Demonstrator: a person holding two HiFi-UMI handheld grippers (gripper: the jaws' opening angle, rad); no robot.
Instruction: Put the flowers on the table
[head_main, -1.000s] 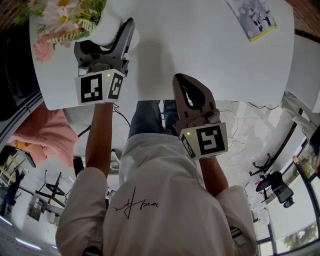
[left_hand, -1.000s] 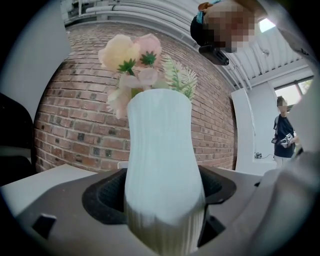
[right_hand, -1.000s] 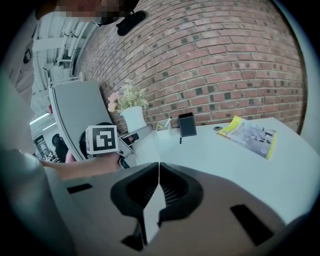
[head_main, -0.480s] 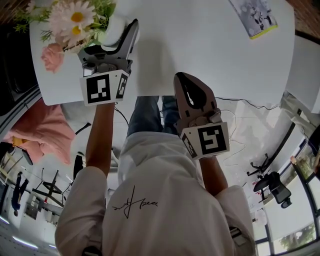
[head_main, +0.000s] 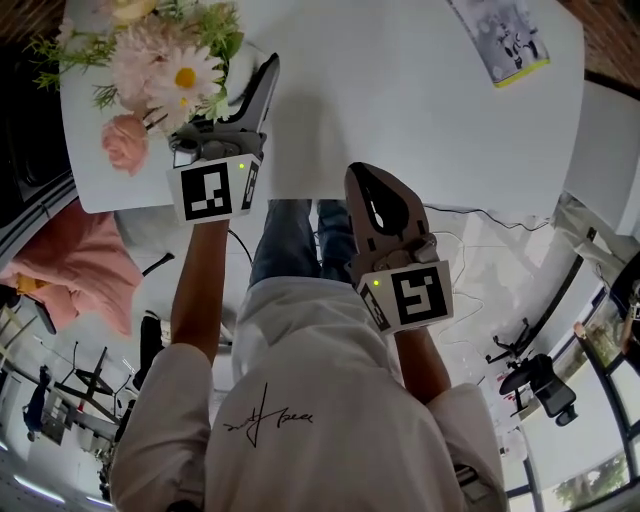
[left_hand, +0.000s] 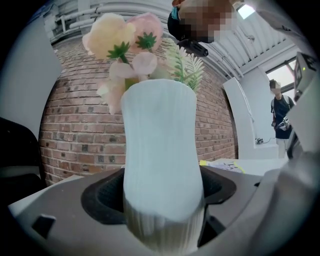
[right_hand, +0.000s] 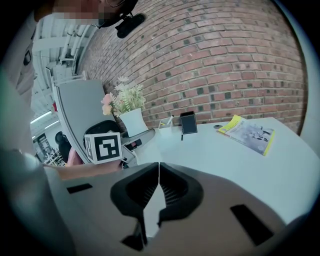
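A bunch of pink, white and cream flowers (head_main: 170, 70) stands in a white ribbed vase (left_hand: 160, 165). My left gripper (head_main: 262, 82) is shut on the vase's lower body, over the near left corner of the white table (head_main: 400, 100). In the head view the blooms hide the vase. I cannot tell whether its base touches the table. The right gripper view shows the flowers (right_hand: 122, 100), the vase (right_hand: 132, 121) and the left gripper's marker cube (right_hand: 105, 147). My right gripper (head_main: 362, 172) is shut on nothing at the table's near edge, its jaws (right_hand: 158, 167) pressed together.
A yellow-edged booklet (head_main: 500, 40) lies at the table's far right, also visible in the right gripper view as the booklet (right_hand: 247, 132). A small black stand (right_hand: 188, 122) sits at the back near a brick wall. A grey chair (right_hand: 80, 110) stands left of the table.
The left gripper with the vase has shifted right and nearer to me, bringing more of the bouquet into view. The right gripper has barely moved.
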